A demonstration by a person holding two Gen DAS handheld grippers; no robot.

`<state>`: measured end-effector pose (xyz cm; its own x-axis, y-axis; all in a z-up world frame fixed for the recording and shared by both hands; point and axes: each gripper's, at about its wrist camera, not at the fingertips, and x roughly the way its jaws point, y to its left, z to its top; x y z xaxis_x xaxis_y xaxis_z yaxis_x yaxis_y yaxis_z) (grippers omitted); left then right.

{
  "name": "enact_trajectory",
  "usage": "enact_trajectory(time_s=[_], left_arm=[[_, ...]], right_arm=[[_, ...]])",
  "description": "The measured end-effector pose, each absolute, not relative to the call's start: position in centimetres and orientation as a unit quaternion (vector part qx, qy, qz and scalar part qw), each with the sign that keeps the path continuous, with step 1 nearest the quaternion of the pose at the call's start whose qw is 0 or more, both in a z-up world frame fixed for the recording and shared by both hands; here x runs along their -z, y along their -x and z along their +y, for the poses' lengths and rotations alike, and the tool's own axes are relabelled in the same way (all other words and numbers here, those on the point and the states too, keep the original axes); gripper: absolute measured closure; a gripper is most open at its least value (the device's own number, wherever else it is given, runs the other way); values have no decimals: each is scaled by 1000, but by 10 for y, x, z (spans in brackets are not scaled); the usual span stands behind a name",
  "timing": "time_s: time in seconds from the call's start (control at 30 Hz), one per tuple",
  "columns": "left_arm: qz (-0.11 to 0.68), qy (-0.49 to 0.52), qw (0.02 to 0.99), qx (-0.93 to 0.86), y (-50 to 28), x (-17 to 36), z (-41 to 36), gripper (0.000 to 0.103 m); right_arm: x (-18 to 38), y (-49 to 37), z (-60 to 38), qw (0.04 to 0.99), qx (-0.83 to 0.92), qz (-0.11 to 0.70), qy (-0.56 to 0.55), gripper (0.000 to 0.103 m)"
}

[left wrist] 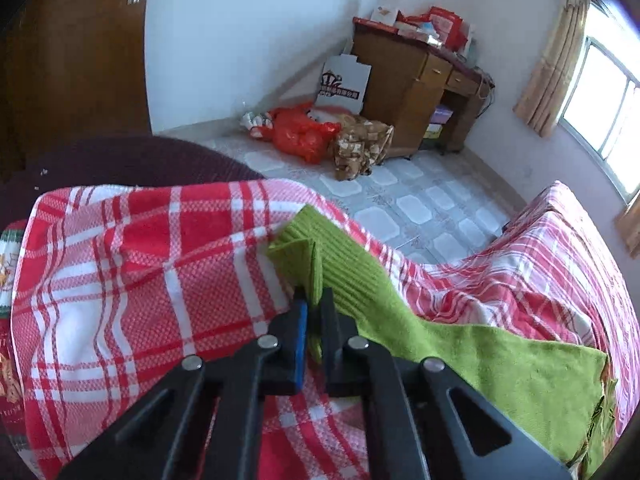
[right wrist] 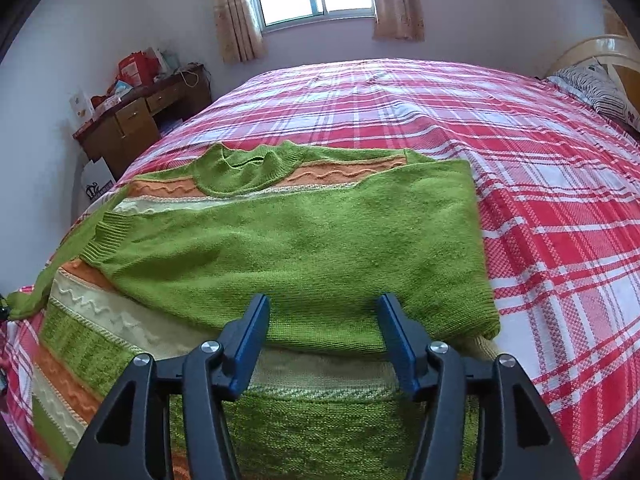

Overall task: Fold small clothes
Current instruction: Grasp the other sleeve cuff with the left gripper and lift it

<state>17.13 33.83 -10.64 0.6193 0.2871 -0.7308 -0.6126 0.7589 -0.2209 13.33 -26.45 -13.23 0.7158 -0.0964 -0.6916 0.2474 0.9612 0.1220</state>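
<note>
Left gripper [left wrist: 313, 300] is clamped on the ribbed cuff [left wrist: 298, 254] of the green knit sweater [right wrist: 288, 248], which lies spread on the plaid bedspread [right wrist: 540, 200]. Right gripper [right wrist: 322, 322] hovers over the folded-in sleeve [right wrist: 304, 280], jaws apart, nothing between them. Knit looks soft, floppy and stretchy; pinch ribbed edges, not mid-panel.

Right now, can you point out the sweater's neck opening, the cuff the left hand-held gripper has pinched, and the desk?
neck opening [right wrist: 250, 172]: right wrist view, on the ribbed green collar.
sleeve cuff [left wrist: 298, 254]: left wrist view, on the folded ribbed end.
desk [left wrist: 400, 80]: left wrist view, on its wooden front panel.
</note>
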Motion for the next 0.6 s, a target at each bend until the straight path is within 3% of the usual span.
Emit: enact_trajectory(time_s=[0.23, 0.43, 0.6], left_arm=[[278, 178, 920, -210, -166, 49, 290, 98], [220, 93, 969, -58, -159, -1, 166, 98], [222, 26, 972, 68, -148, 6, 51, 98]], right_arm=[[132, -132, -267, 922, 89, 360, -111, 45], [132, -131, -268, 923, 87, 358, -114, 45], [132, -130, -269, 923, 84, 356, -118, 45]])
